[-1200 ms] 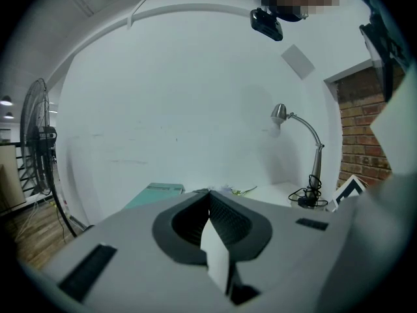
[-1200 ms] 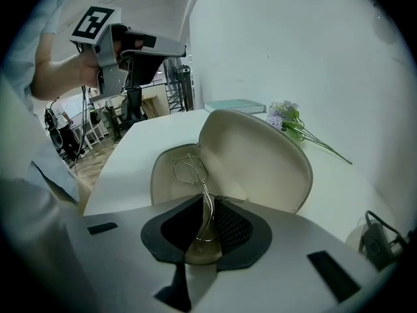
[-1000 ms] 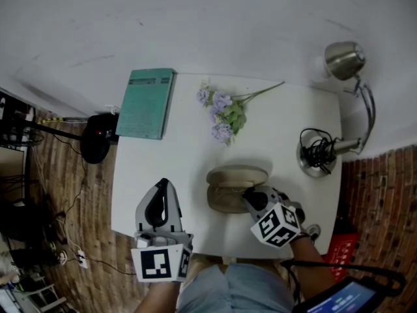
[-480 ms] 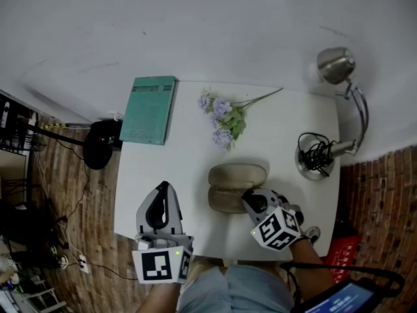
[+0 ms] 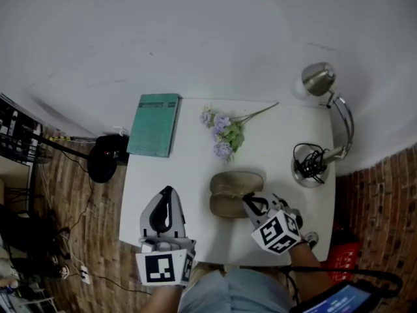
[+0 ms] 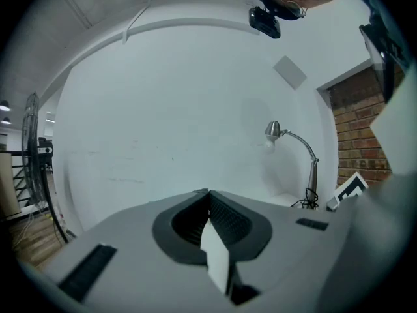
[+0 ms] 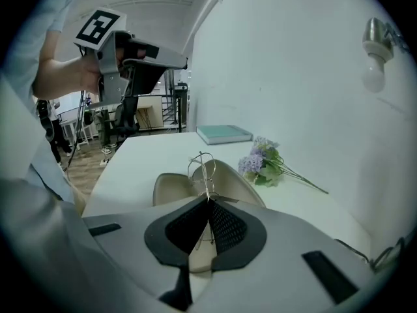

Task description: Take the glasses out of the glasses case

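Change since a second ago: right gripper lifted a little above the glasses case, jaws just closed further with the glasses between them; left gripper raised slightly too; table drawn smaller and nearer the middle of the head view.
Glasses: thin wire frame, pinched at the right gripper's jaw tips, round rims standing up just past them, directly over the open glasses case; touching the case or clear of it, impossible to tell.
Glasses case: tan, hinged open into two shallow shells side by side; lying on the table near its front edge, right of centre, just in front of the flowers.
Right gripper: jaws clamped on the glasses frame, pads pressed together around the wire; angled downward toward the case.
Left gripper: jaws pressed together, nothing between them; held over the table's front left part, well apart from the case, aimed toward the white wall.
Flowers: purple sprig with green leaves, lying flat just beyond the case, stem reaching toward the lamp.
Book: teal, closed, lying flat at the table's far left corner.
Lamp: metal shade on a curved neck at the far right corner; round base carrying a coiled black cable.
Surroundings: brown patterned floor on both sides of the table; dark round stand on the floor just left of the book.
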{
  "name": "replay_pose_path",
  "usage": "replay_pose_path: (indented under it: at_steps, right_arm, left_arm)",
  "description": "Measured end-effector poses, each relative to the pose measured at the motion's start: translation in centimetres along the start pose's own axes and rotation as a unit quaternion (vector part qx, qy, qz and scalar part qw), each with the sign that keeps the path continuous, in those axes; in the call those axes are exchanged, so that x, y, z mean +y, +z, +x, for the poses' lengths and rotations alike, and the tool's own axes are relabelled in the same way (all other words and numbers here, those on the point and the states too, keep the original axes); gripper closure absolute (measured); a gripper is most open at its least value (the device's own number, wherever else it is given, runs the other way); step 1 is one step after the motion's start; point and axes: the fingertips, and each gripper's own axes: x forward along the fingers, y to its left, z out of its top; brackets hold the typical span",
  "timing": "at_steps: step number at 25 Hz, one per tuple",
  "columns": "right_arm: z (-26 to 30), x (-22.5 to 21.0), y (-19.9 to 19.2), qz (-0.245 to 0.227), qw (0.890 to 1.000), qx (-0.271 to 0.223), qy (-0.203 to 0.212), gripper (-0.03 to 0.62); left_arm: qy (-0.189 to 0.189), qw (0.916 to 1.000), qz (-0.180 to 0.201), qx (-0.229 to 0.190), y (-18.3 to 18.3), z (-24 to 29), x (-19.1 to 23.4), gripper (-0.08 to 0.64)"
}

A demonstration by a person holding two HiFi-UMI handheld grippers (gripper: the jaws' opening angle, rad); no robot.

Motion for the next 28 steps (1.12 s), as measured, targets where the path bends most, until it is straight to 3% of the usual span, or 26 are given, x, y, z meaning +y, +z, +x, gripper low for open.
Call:
replay_pose_path:
  at_steps: [16,28]
  right_arm:
    - [-5.9,-4.5,8.7,0.025,0.989,-0.112,-0.094,0.566]
    - [-12.5,-8.5,16.8,0.047,0.958,-0.226,-0.168,0.566]
  left_arm:
    - [-0.009,0.9971,0.018,-0.073,5.7,-0.7,-0.2,0.554]
    - [-0.018,0.991,0.028,-0.13,10.6,-0.9,-0.4,0.554]
